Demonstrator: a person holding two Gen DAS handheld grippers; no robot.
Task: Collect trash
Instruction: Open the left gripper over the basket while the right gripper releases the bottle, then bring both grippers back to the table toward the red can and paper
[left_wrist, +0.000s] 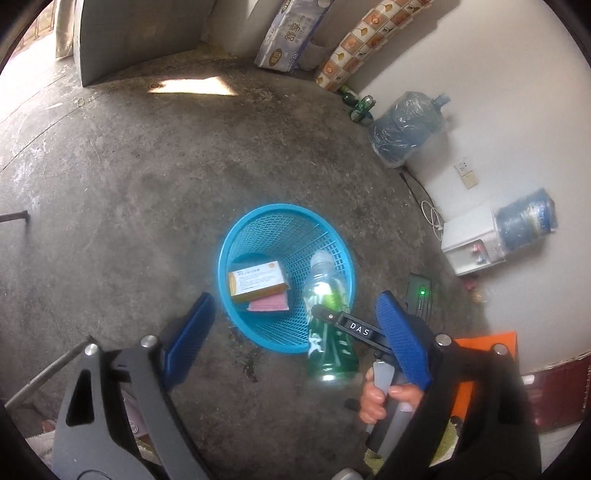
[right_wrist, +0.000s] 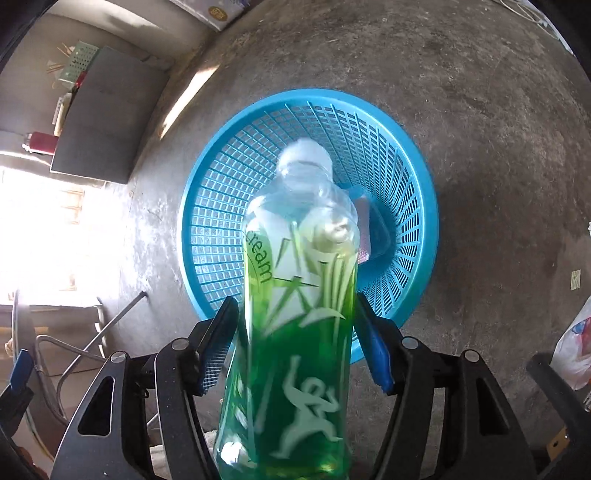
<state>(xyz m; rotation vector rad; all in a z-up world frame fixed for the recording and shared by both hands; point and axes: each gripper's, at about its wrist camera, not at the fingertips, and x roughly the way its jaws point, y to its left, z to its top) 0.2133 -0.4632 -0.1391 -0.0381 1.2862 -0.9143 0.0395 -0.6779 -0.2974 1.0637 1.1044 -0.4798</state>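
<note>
A blue mesh basket (left_wrist: 258, 225) stands on the concrete floor; it also shows in the right wrist view (right_wrist: 406, 177). Inside lie a yellow-and-white box (left_wrist: 256, 280) and a pink pad (left_wrist: 269, 304). My right gripper (right_wrist: 297, 332) is shut on a clear bottle with a green label (right_wrist: 295, 350), white cap pointing into the basket. In the left wrist view the bottle (left_wrist: 328, 325) hangs over the basket's near right rim. My left gripper (left_wrist: 295, 332) is open and empty, just above the basket's near side.
Two large water jugs (left_wrist: 406, 125) and a white dispenser (left_wrist: 472, 243) stand along the right wall. Rolled packages (left_wrist: 291, 33) lean at the back. An orange sheet (left_wrist: 487, 343) lies at right. A plastic bag (right_wrist: 576, 347) lies on the floor at right.
</note>
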